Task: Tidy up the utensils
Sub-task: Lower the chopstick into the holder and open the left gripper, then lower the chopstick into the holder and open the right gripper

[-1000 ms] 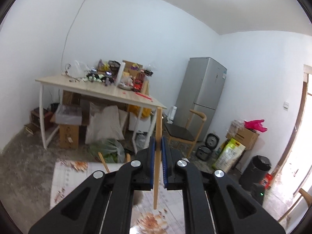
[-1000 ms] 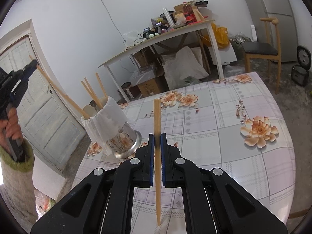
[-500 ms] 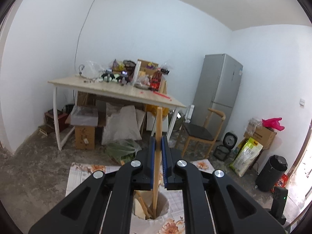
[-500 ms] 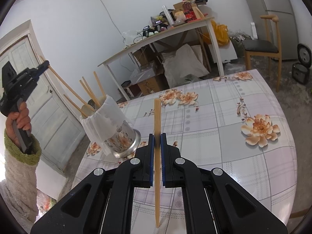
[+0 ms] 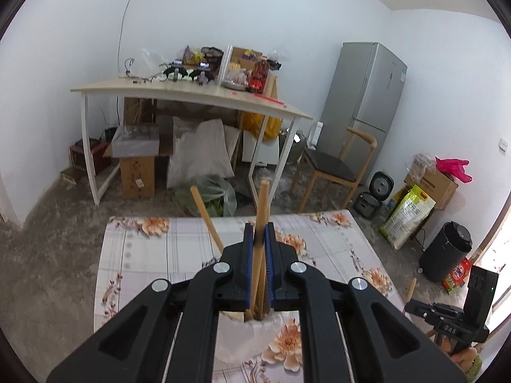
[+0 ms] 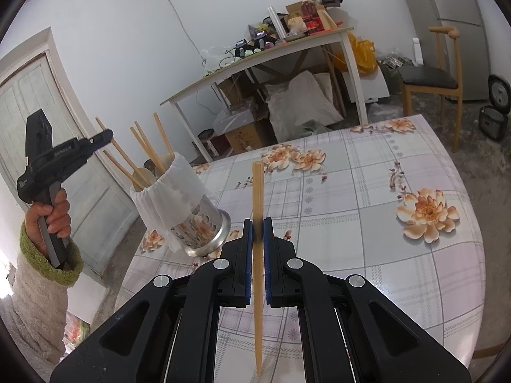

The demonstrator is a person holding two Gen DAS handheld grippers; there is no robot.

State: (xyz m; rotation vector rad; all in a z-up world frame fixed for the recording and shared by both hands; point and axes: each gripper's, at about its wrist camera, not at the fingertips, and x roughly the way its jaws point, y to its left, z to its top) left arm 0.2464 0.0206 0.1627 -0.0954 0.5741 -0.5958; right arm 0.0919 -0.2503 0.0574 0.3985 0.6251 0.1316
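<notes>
Left wrist view: the black left gripper (image 5: 258, 233), blue pads nearly together, is pinching a pale wooden chopstick (image 5: 262, 204) whose lower end is dipping into the white-cloth-covered utensil holder (image 5: 246, 335) directly beneath. The holder is mostly hidden behind the jaws; only its cloth rim is showing. A second loose chopstick (image 5: 206, 217) is leaning out toward eleven o'clock. The round table under a glossy floral plaid cloth (image 5: 134, 255) is ending close ahead, with bare grey floor beyond.

Right wrist view: at nine o'clock a hand (image 6: 52, 214) in a fuzzy green-cuffed sleeve is gripping the left tool's handle, its tip over the holder. The perforated steel holder (image 6: 194, 226) is standing near the table's left edge, several sticks fanning from its top. The right gripper (image 6: 257, 229) is clamping another tapered wooden chopstick (image 6: 257, 188) upright, well apart from the holder, with a wide stretch of tablecloth lying free toward three o'clock. Its pointed end is blurring at six o'clock.
</notes>
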